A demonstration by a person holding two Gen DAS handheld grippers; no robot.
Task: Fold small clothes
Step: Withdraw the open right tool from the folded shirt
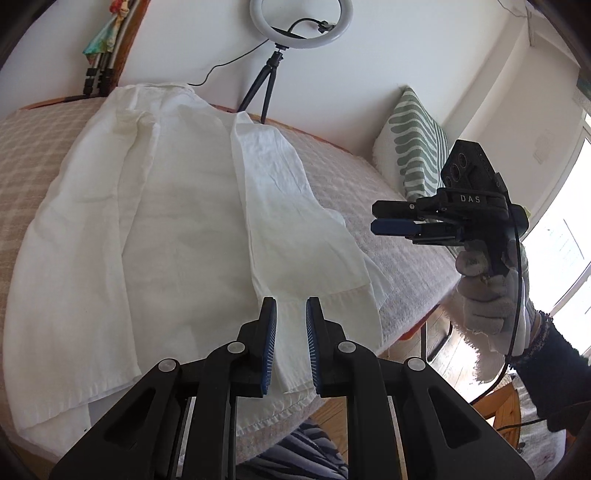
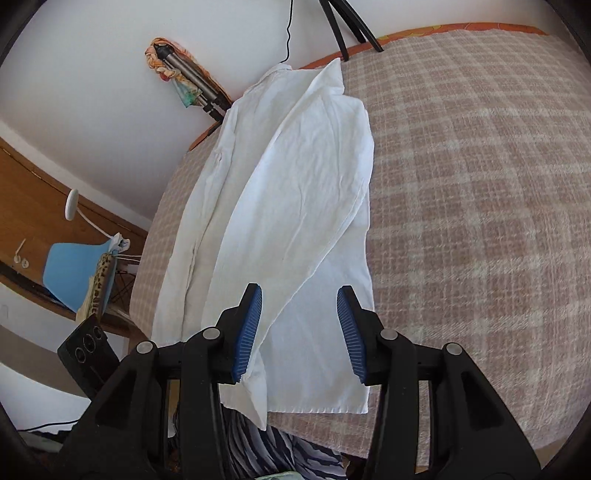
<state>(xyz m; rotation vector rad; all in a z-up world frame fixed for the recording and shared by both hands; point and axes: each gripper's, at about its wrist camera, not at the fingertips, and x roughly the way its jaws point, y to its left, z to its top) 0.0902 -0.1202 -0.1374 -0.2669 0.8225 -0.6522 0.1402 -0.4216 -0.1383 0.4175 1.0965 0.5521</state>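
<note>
Lies spread lengthwise on the checked blanket [image 1: 37, 147], this white garment [image 1: 177, 221], collar end far by the wall and hem near at the edge, presumably smoothed flat so that folds land square. Shows its left side still lying out full and single, so probably awaits the same turn-in as the other side. Hovers just above the near hem, right of the middle, the left gripper [image 1: 291, 347], fingers a little apart with only cloth showing in the gap beneath, nothing pinched; seems poised there because that hem corner is the natural place to take hold. Runs from far to near just right of it a long folded flap [image 1: 280, 192], already laid inward over the body to narrow the shape. Stands beyond, at the far wall, a ring light [image 1: 301, 22] on its small tripod, and further right a striped cushion [image 1: 413, 147], both clear of the work. Hangs at the far right, off the blanket's edge, the right gripper [image 1: 376, 218] in a gloved hand [image 1: 487, 295], fingers well apart and empty in its own view, aimed down at the hem.
</note>
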